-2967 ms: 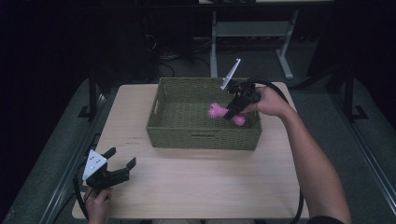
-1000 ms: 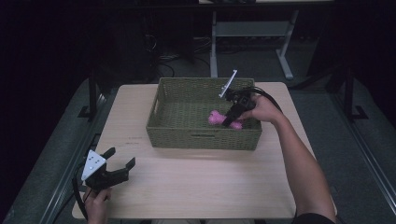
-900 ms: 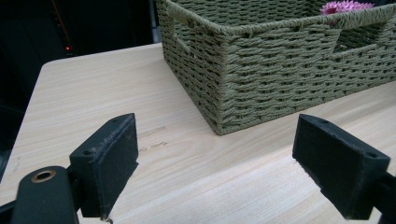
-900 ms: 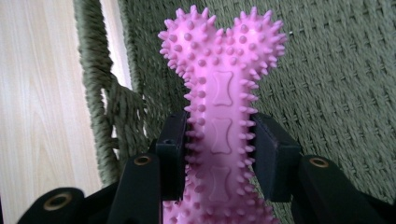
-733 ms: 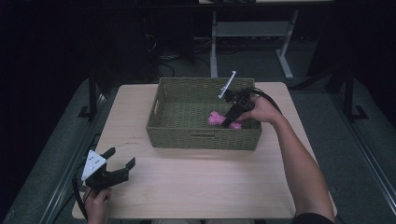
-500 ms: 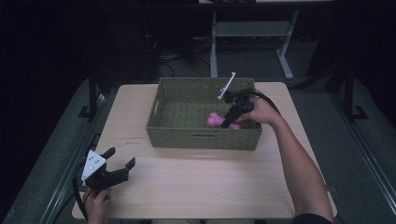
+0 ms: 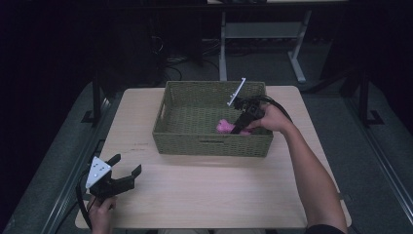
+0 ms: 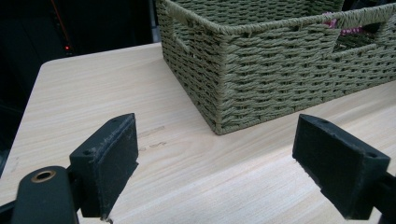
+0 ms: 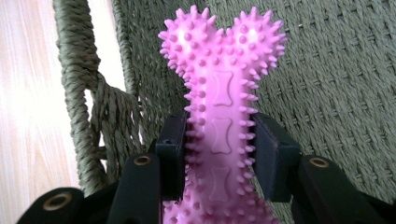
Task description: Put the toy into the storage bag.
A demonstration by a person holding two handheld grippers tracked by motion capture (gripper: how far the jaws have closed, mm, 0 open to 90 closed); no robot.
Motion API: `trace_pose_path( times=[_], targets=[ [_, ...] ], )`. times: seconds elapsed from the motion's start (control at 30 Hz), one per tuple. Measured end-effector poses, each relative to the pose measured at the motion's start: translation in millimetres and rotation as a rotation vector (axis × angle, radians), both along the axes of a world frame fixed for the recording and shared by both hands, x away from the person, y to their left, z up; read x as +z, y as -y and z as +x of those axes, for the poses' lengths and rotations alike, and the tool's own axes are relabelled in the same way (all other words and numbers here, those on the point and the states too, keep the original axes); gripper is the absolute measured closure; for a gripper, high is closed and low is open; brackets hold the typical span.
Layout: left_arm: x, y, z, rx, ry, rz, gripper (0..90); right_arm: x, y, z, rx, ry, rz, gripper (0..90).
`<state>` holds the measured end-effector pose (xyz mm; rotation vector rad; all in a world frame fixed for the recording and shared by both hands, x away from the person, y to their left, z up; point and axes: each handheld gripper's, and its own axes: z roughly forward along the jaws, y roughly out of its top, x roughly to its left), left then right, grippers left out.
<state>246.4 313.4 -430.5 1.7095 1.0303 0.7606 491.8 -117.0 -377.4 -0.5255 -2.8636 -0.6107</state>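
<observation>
A pink spiky rubber bone [image 9: 219, 116] is clamped at its shaft between the pads of my right gripper [image 9: 218, 154], which is shut on it. In the high view that gripper [image 7: 239, 127] reaches down inside the green woven basket [image 7: 170, 134] near its front right corner, with the pink bone [image 7: 224, 126] low over the basket floor. My left gripper [image 7: 124, 169] rests at the table's front left corner, held by a hand. Its jaws stand open, nothing between them, with the pads [image 8: 109, 163] wide apart and pointed toward the basket [image 8: 261, 74].
The basket sits at the back middle of the light wooden table [image 7: 214, 190]. A cable [image 7: 280, 109] trails from the right gripper over the basket rim. Dark floor and a desk frame [image 7: 263, 34] lie beyond the far edge.
My right gripper has sunk a little deeper into the basket with the pink bone, drifting slightly toward the front wall. The left gripper has stayed where it was.
</observation>
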Motion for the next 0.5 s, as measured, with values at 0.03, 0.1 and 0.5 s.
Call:
trace_pose_path(
  times=[0.03, 0.1, 0.5],
  targets=[
    [0.0, 0.0, 0.0, 0.0, 0.0, 0.0, 13.8, 0.0, -0.1, 0.1, 0.0, -0.001, 0.0, 58.0],
    [0.0, -0.1, -0.2, -0.002, 0.003, 0.002, 13.8, 0.6, -0.2, 0.3, -0.003, 0.0, 0.0, 58.0],
    [0.0, 0.0, 0.2, 0.0, 0.001, 0.0, 13.8, 1.3, -3.1, -0.1, -0.003, -0.003, 0.003, 57.0]
  ],
)
